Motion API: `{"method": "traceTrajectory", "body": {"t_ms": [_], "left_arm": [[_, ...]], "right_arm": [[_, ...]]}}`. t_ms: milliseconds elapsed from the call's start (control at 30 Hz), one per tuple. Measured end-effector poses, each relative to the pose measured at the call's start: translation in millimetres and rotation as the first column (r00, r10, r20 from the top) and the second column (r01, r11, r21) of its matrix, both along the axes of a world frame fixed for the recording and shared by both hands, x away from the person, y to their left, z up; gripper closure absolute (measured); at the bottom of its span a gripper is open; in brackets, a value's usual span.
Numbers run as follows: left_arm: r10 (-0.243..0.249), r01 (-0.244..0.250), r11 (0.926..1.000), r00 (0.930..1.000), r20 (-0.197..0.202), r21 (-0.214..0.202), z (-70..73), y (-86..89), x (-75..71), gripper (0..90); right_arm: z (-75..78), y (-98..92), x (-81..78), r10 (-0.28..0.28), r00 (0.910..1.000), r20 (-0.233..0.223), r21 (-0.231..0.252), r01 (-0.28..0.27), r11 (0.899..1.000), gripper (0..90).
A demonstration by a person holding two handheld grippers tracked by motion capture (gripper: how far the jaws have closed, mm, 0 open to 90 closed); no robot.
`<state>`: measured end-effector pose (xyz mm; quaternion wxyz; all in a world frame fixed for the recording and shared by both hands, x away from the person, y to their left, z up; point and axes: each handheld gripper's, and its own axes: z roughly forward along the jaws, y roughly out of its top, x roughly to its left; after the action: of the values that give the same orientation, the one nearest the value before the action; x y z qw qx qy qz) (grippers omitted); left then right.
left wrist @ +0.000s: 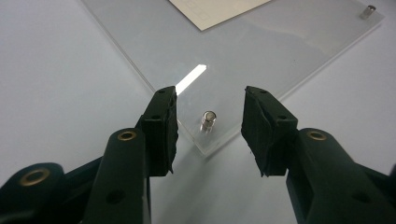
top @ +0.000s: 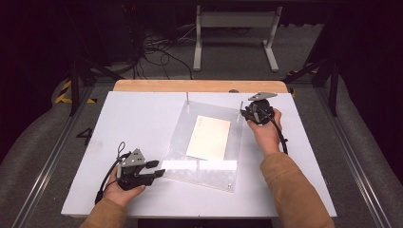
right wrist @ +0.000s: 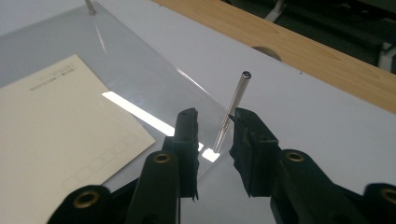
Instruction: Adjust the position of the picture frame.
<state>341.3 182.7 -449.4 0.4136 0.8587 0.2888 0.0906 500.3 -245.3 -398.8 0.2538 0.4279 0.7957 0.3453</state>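
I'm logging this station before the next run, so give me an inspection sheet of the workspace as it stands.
Surface: white table top with a wooden strip along the far edge.
Job's things: clear plastic sheet lying flat, cream card under or on it; tall metal pin at the far right corner, another pin at the far left, short stud at the near left corner.
Clutter: nothing seen.
Grippers: left gripper open astride the short stud; right gripper open, tall pin between its jaws.
Cables: black cable trailing from the right gripper; loose cables on the floor beyond.
Surroundings: dark room, grey frame behind the table.
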Motion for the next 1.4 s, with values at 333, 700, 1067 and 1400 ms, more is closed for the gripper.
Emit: {"method": "traceTrajectory", "body": {"t_ms": [333,700,1067,1400], "left_arm": [[-0.056,0.058,0.9972,0.998,-0.029,0.048,-9.5,-11.6,12.1,64.3],[-0.081,0.079,0.9924,0.9966,0.017,0.094,-9.1,-15.8,9.2,83.1],[-0.274,0.277,0.952,0.9608,-0.04,0.13,-2.9,-39.5,-17.7,83.6],[-0.358,0.368,0.9169,0.9298,-0.085,0.156,1.2,-49.6,-33.2,83.7]], "right_arm": [[10.1,-23.7,-35.8,0.05,0.9987,0.008,0.116,-0.05,0.992,66.1],[-1.1,-64.8,-80.7,0.048,0.9984,0.03,0.266,-0.054,0.963,64.5],[-15.9,-67.3,-126.6,0.209,0.9778,-0.002,0.298,-0.199,0.934,62.8],[-11.9,-42.8,-156.9,0.391,0.9203,-0.022,0.278,-0.37,0.887,60.2]]}}
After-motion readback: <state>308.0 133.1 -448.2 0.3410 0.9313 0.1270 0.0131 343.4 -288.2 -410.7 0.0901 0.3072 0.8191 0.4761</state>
